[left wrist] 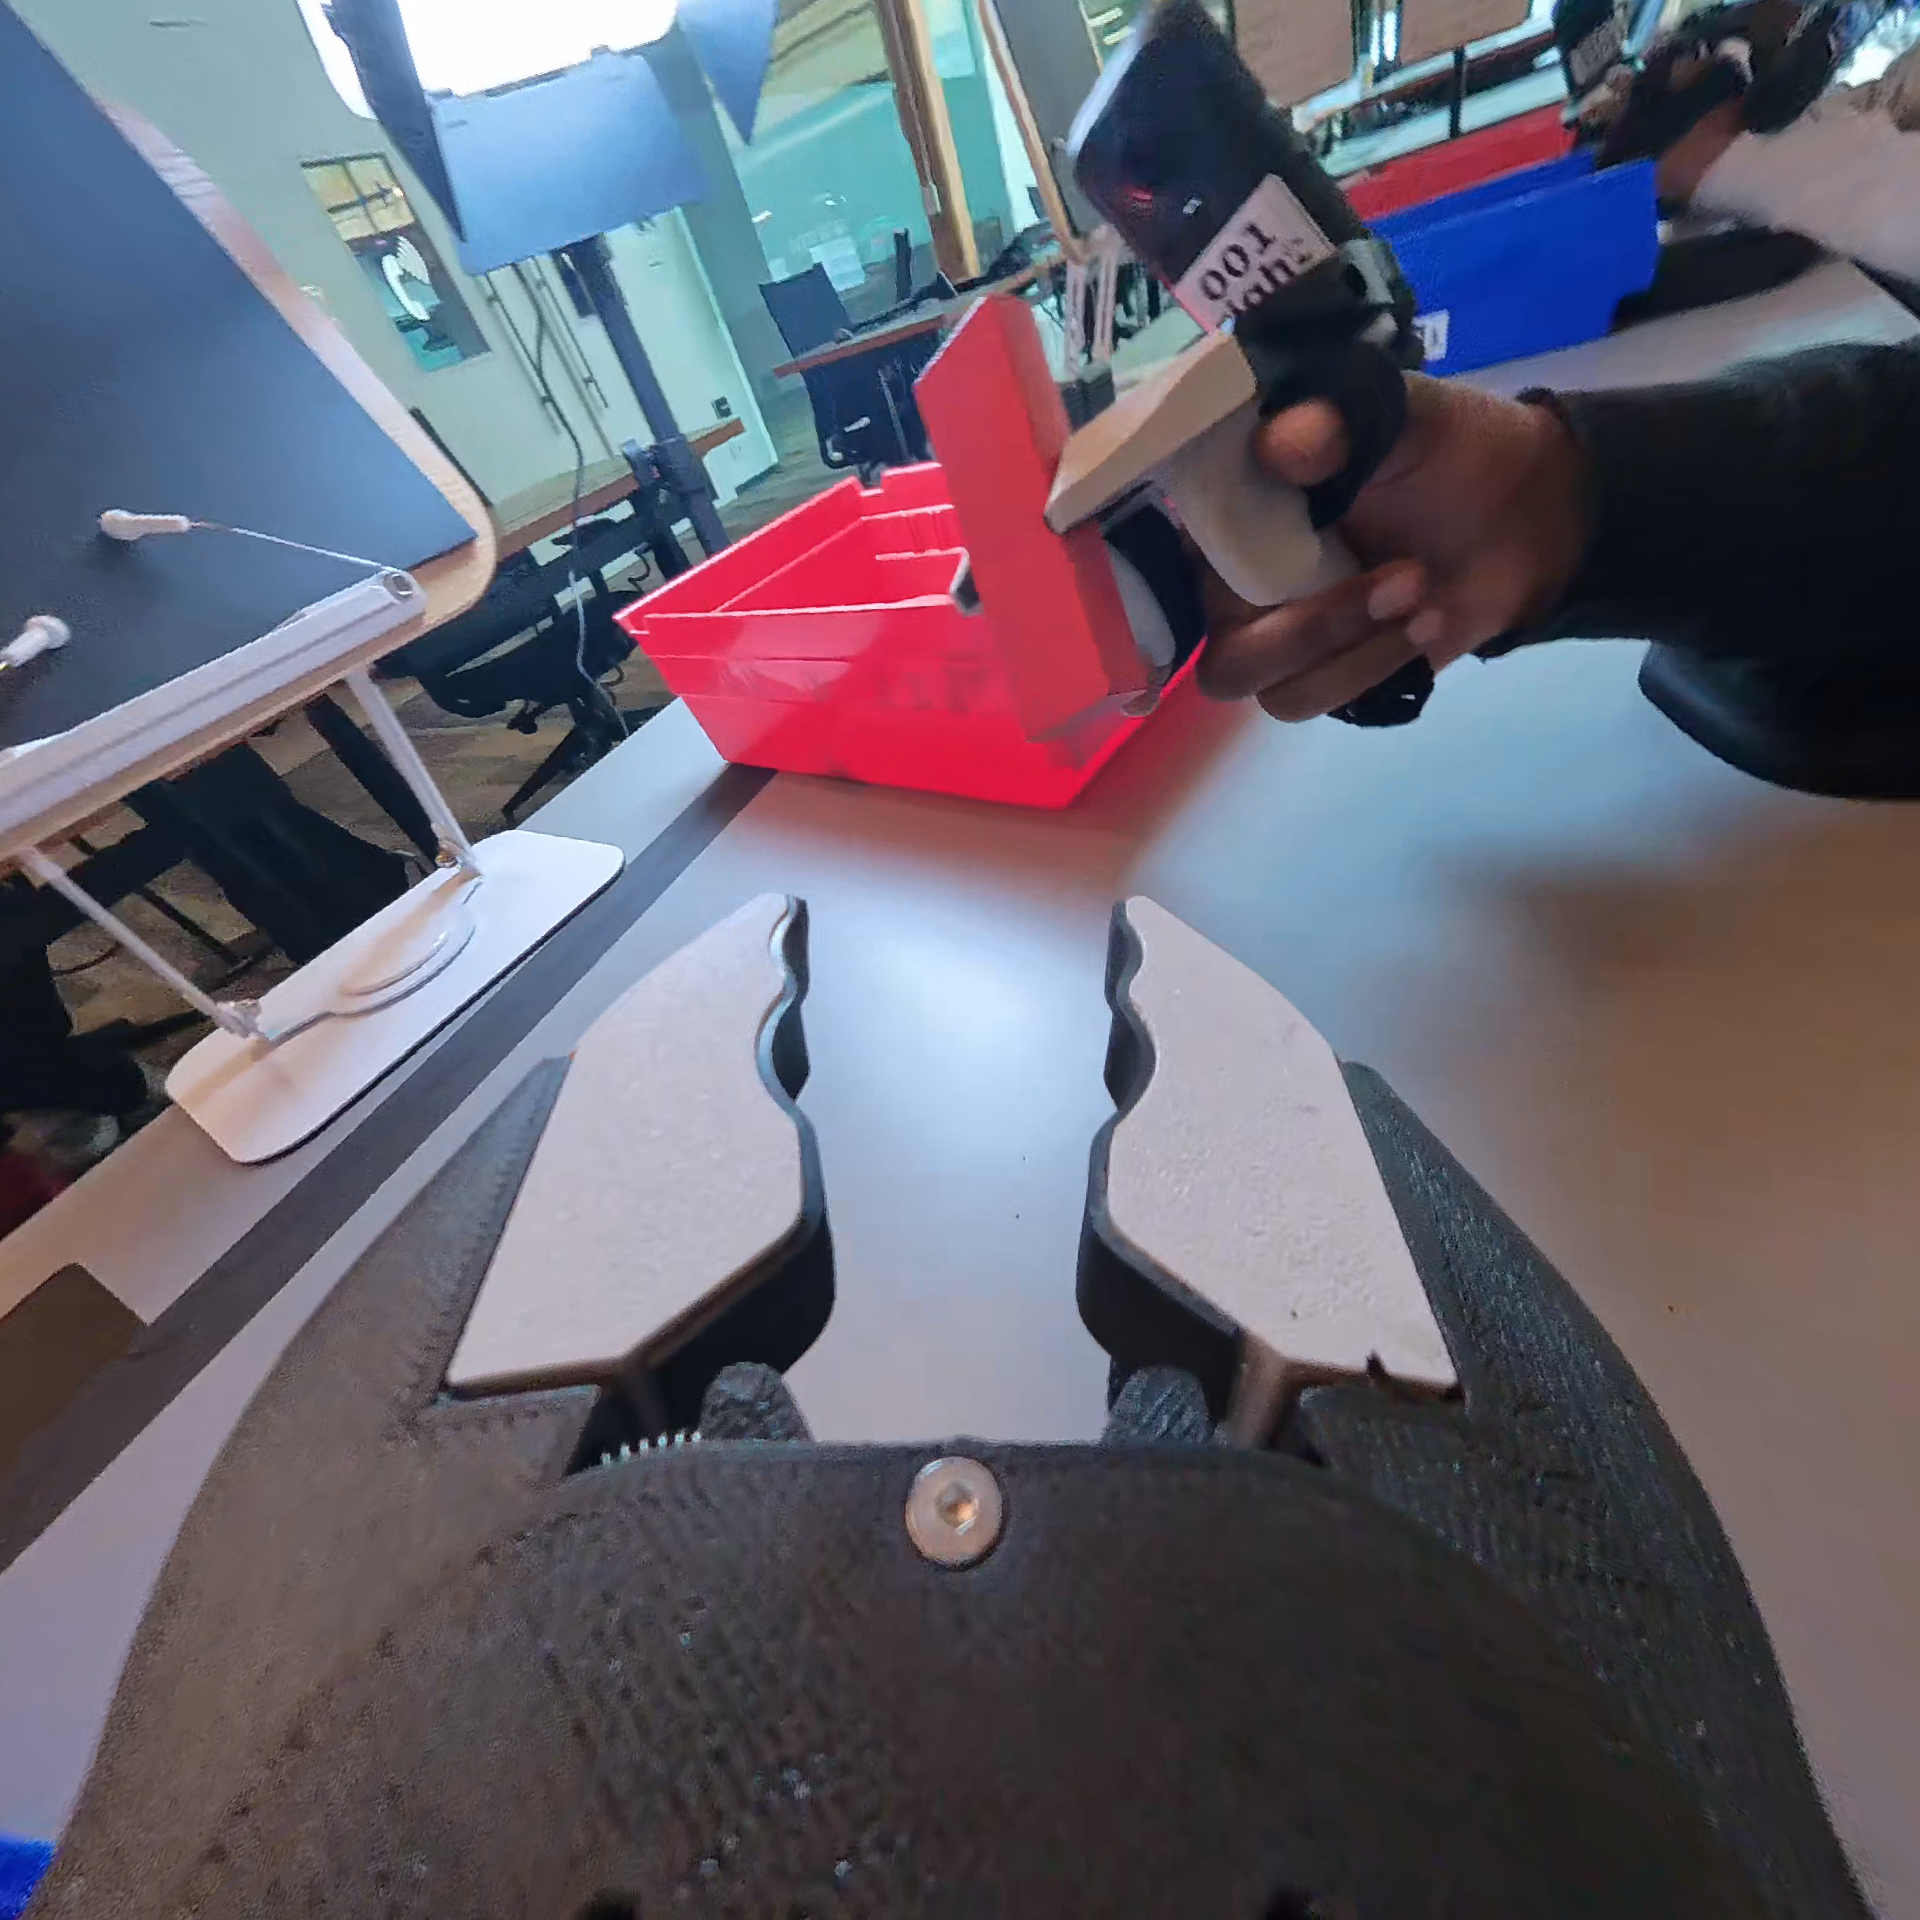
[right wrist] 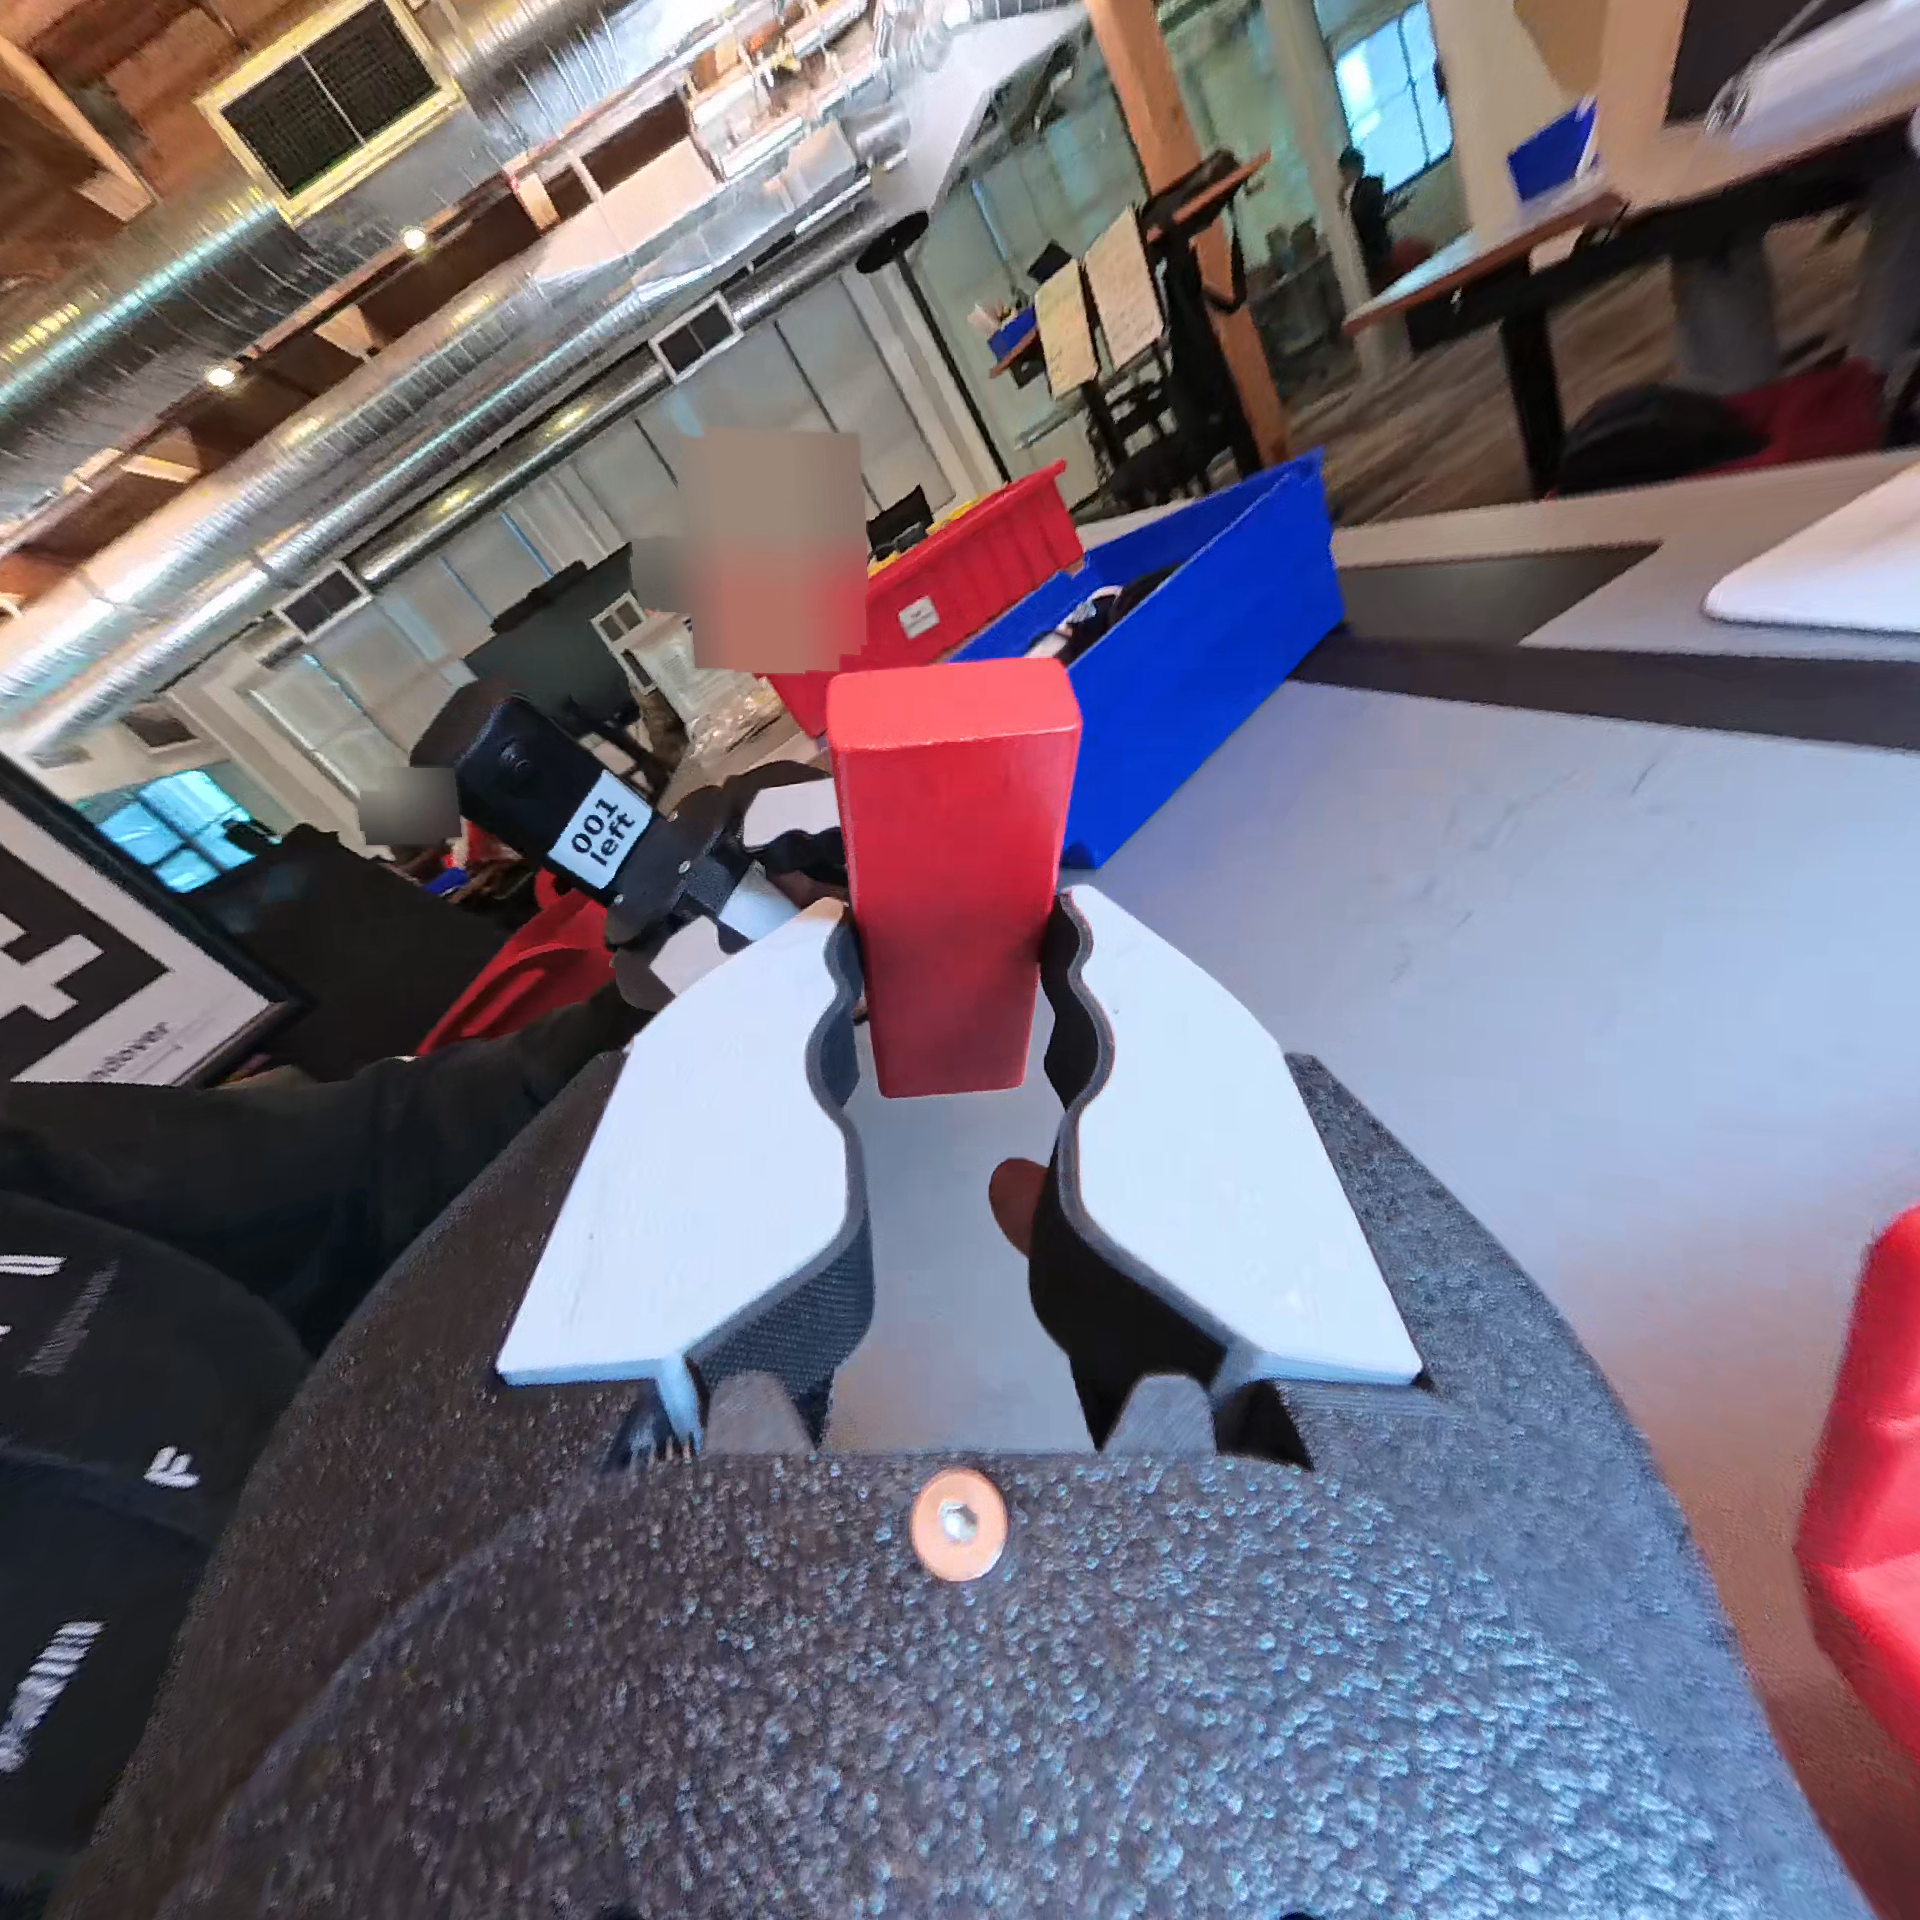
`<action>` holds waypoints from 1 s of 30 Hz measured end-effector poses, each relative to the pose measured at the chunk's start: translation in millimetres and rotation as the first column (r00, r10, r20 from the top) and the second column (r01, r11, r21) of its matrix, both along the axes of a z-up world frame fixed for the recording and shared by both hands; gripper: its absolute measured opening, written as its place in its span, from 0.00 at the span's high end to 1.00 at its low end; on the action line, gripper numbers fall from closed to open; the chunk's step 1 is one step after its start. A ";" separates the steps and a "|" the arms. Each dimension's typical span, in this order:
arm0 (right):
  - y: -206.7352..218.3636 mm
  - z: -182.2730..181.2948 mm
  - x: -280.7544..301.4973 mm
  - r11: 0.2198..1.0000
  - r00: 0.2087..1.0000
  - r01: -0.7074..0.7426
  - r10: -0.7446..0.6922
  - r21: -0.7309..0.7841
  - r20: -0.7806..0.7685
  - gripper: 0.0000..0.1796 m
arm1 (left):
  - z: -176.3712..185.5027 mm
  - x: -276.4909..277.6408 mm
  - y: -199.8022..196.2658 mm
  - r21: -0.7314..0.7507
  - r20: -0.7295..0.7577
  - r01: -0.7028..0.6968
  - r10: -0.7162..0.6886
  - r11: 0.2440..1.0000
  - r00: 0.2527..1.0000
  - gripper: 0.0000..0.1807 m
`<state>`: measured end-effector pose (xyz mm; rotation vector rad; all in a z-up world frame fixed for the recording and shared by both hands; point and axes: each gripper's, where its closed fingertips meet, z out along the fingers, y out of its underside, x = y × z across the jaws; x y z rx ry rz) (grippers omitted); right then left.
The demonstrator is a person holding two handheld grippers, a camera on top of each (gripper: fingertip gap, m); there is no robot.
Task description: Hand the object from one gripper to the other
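Note:
A red rectangular wooden block (right wrist: 951, 883) stands upright between the fingertips of my right gripper (right wrist: 951, 956), which is shut on its lower part. In the left wrist view the same block (left wrist: 1013, 499) is held up above the table by the right gripper (left wrist: 1081, 540), in a person's hand, in front of the red bin. My left gripper (left wrist: 954, 935) is open and empty, low over the grey table, some way short of the block. The left gripper also shows farther off in the right wrist view (right wrist: 665, 883).
A red plastic bin (left wrist: 831, 665) sits on the grey table (left wrist: 1351, 987) behind the block. A white stand with a flat base (left wrist: 395, 987) is at the left edge. A blue bin (right wrist: 1195, 644) and a red bin (right wrist: 977, 561) lie beyond. The grippers' ends are close to 9 cm from one another.

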<state>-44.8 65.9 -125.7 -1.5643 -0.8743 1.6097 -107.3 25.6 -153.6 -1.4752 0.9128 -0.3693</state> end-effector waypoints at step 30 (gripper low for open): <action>-33.4 4.2 -35.4 0.937 0.979 -0.151 0.097 -0.315 -0.180 0.79 | 23.8 21.3 -16.3 0.260 -0.131 -0.061 0.098 0.964 0.987 0.90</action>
